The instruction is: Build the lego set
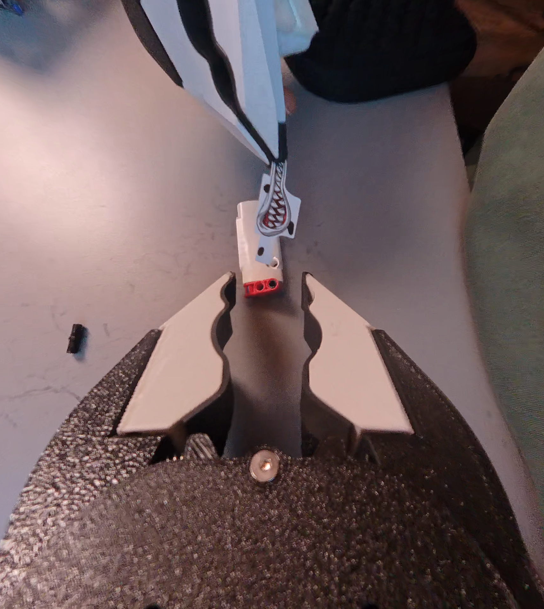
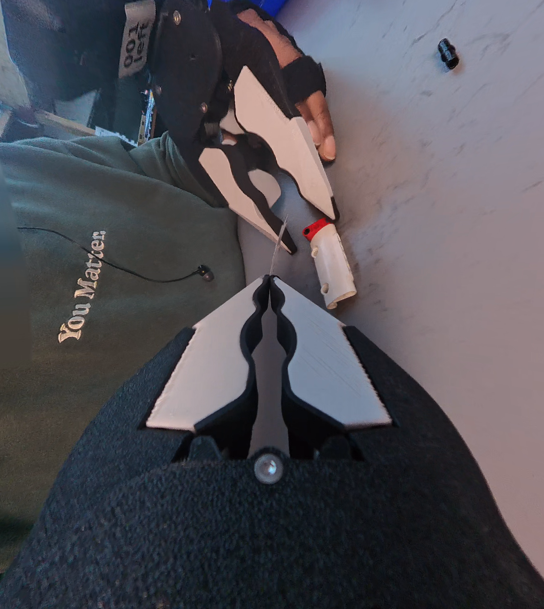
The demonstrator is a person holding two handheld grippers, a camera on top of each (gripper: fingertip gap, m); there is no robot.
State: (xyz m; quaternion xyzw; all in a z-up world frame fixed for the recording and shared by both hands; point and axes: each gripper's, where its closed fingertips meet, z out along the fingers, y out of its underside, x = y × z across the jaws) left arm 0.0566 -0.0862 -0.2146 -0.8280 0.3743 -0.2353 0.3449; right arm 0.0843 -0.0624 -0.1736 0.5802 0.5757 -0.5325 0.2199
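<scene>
The right tool (image 1: 275,158) pinches a thin sticker (image 1: 277,211) by its top edge, hanging just above the white-and-red piece (image 1: 257,253) on the counter (image 1: 99,197). Left tool (image 1: 267,283) open, empty. Sticker is flimsy and tacky, so edge-hold only.

The lego piece (image 1: 259,260) lies on the surface (image 1: 99,197) near its edge by the person, between the two tools. The sticker (image 1: 277,211) hangs above it. A small peg (image 1: 75,338) lies well apart, farther in from that edge.
</scene>
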